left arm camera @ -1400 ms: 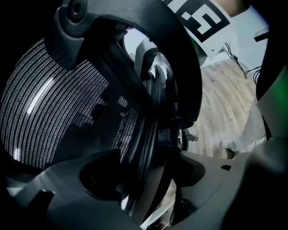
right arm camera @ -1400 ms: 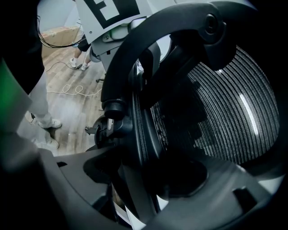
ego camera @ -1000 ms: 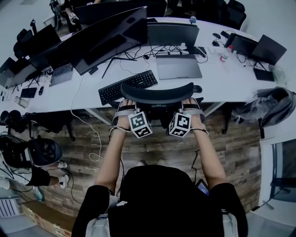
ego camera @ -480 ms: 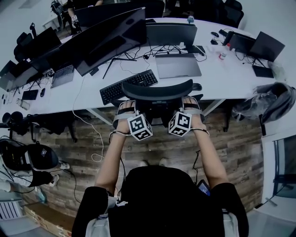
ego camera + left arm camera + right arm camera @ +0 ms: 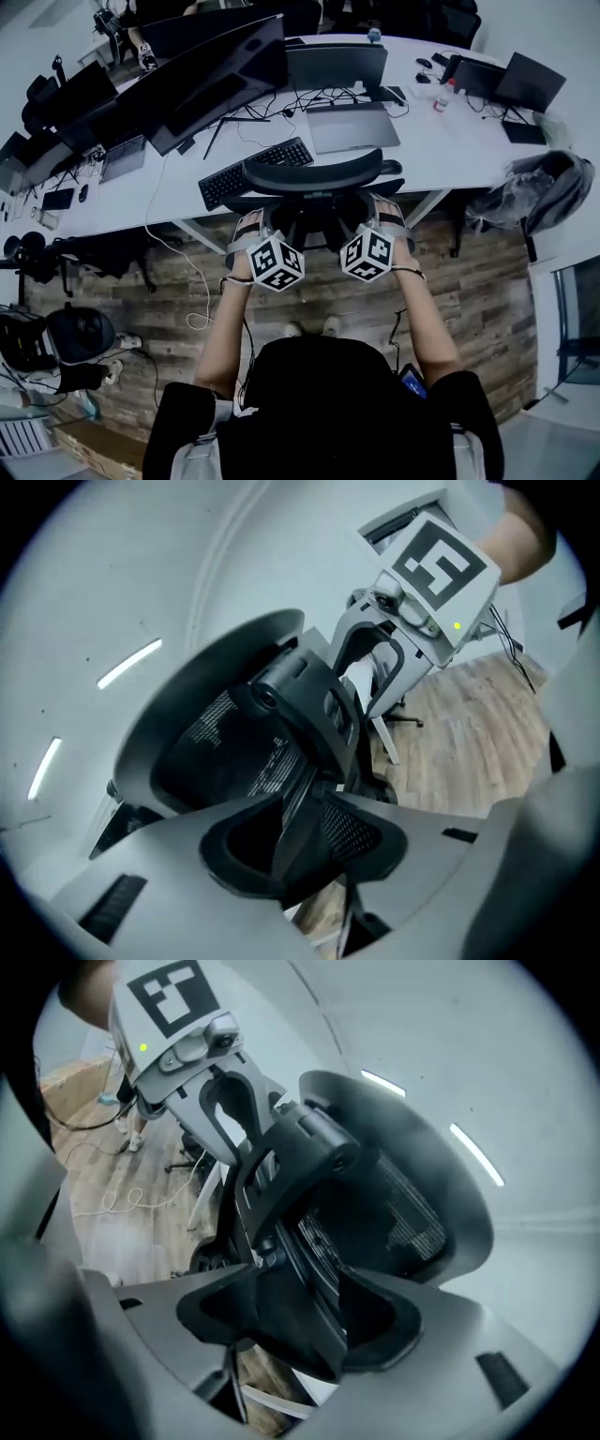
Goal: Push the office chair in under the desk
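**As jaws close on the back frame, chair is nearly home under desk**

While both hands have slid up the chair's back over the last second, the office chair has barely shifted against the desk. Its headrest overlaps the desk edge by the keyboard, same as before.

The real change is the grip. The left gripper has just been closing its jaws, and they now stand narrow around a dark strut of the back frame. It looks pinched, but contact is hard to confirm, dark plastic on dark pads. The right gripper has its jaws clamped on a thicker part of the same frame, which fills the gap.

Judgement: this is a re-grip higher up, not a push. The seat seems already under the desktop, so little travel is left, if any.

Orientation: chair faces the desk, back toward the person. The headrest's long axis runs left to right in the head view, roughly parallel to the desk's near edge. The back stands upright.
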A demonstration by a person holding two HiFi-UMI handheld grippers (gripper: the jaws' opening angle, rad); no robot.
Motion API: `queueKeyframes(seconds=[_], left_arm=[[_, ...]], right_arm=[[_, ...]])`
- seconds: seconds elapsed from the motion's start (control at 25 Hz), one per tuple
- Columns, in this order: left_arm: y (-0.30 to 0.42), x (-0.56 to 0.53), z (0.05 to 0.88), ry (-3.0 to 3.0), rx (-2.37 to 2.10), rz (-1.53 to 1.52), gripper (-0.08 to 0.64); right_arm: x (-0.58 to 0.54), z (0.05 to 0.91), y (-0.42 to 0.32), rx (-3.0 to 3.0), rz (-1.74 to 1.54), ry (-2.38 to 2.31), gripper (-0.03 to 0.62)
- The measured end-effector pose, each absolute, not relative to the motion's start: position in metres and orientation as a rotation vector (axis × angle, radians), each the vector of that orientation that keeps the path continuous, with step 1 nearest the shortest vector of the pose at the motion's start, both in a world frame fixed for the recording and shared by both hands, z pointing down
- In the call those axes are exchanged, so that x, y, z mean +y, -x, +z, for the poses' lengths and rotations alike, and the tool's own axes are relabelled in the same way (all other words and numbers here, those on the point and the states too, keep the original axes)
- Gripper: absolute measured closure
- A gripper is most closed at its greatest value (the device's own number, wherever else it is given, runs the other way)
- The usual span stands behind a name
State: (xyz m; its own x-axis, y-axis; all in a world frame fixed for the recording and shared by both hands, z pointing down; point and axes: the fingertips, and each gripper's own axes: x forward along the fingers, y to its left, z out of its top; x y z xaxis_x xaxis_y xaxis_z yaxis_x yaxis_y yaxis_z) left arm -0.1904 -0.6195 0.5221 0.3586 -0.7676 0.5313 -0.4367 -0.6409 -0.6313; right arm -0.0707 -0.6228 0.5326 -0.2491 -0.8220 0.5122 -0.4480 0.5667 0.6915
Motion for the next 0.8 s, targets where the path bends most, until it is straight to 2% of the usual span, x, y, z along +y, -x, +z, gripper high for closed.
queueKeyframes(seconds=[0.12,0.32,0.8], left_arm=[[0.194,-0.611,0.514,2.279,1.114,-1.126,0.45],[0.2,-0.602,0.492,2.342,1.224,-1.002,0.506],[0.206,-0.581,0.436,2.528,1.36,-0.682,0.538]], right_arm=[[-0.613,0.521,0.072,-1.924,-0.488,-1.092,0.304],[-0.602,0.49,0.074,-2.011,-0.431,-1.225,0.401],[-0.586,0.456,0.076,-2.121,-0.309,-1.397,0.521]])
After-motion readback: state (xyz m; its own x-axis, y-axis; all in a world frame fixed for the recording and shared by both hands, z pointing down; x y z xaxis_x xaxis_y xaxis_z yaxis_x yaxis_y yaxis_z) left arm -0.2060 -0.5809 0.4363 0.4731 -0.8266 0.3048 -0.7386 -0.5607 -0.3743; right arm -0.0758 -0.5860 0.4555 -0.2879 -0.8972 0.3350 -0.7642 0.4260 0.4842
